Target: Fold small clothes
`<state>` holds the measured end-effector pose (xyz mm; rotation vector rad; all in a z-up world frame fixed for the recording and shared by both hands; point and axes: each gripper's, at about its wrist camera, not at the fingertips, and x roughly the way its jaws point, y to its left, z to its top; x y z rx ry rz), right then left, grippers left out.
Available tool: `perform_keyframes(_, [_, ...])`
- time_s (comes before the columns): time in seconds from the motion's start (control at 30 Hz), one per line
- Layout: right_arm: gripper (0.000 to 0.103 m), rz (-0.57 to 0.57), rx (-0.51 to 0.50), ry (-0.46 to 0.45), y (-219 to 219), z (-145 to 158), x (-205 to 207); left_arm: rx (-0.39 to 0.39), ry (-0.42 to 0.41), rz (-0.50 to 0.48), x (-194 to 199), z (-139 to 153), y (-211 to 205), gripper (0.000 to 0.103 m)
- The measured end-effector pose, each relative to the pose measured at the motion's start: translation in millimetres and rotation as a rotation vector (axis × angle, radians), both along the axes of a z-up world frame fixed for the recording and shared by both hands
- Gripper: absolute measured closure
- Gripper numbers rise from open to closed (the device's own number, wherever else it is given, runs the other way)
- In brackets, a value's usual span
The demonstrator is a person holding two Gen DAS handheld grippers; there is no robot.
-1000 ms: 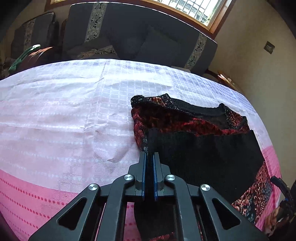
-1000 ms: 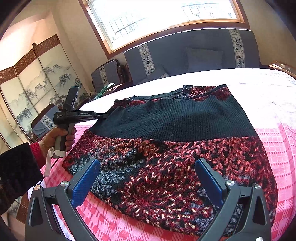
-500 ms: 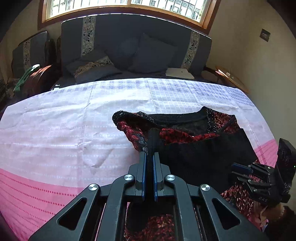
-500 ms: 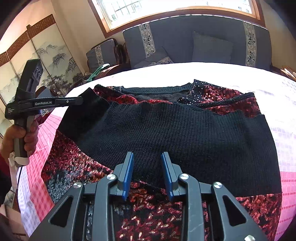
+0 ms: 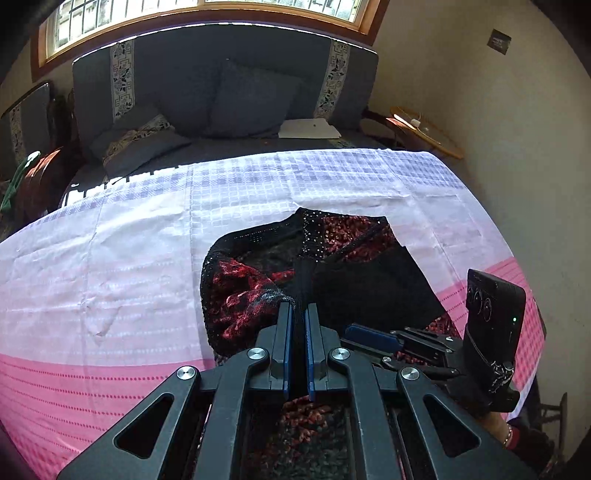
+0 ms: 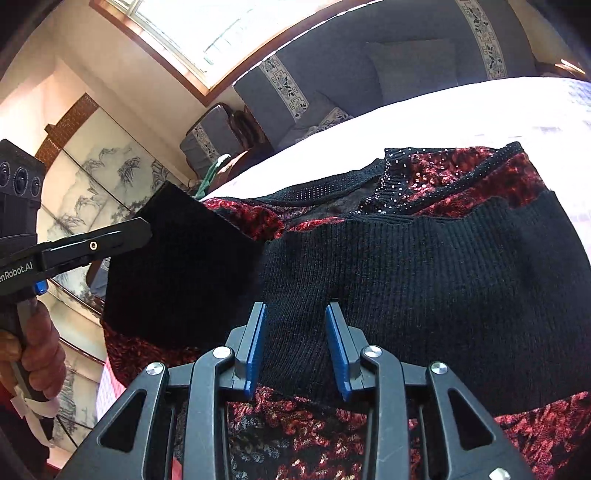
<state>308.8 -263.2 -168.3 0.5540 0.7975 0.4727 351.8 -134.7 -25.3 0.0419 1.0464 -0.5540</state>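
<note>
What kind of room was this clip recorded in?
Most likely a home living room: a dark cushioned sofa under a wood-framed window, a painted folding screen, and a table under a pink-and-white checked tablecloth.

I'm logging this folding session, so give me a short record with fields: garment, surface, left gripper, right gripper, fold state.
garment: red and black sweater with a black ribbed hem band
surface: pink and white checked cloth
left gripper: shut on the sweater's black hem corner, lifting it
right gripper: open, fingers astride the black band
fold state: hem brought up toward the neckline; left side raised, not laid flat
</note>
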Motion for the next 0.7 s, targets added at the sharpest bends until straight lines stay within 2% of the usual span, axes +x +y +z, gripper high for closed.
perform_keyframes(0.1, [0.071,-0.007,0.046,-0.007,-16,-2,-13,-0.001,0.034,-0.028,-3,-6,-36,0.097])
perform_keyframes(0.33, [0.07,-0.026,0.147,-0.012,-58,-4,-37,-0.005,0.144,-0.077,-15,-42,-102,0.097])
perform_keyframes(0.4, [0.07,-0.03,0.155,-0.011,-65,-6,-41,0.008,0.17,-0.104,-20,-50,-117,0.096])
perform_keyframes(0.47, [0.07,-0.03,0.146,-0.008,-68,-11,-41,-0.015,0.185,-0.136,-22,-52,-124,0.096])
perform_keyframes(0.53, [0.07,-0.03,0.179,0.008,-70,-20,-42,-0.035,0.204,-0.187,-22,-52,-129,0.09])
perform_keyframes(0.6, [0.07,-0.03,0.219,0.016,-75,-23,-42,-0.025,0.18,-0.224,-27,-43,-130,0.09])
perform_keyframes(0.7, [0.063,-0.042,0.233,-0.006,-81,-21,-46,-0.103,0.149,-0.256,-30,-17,-117,0.089])
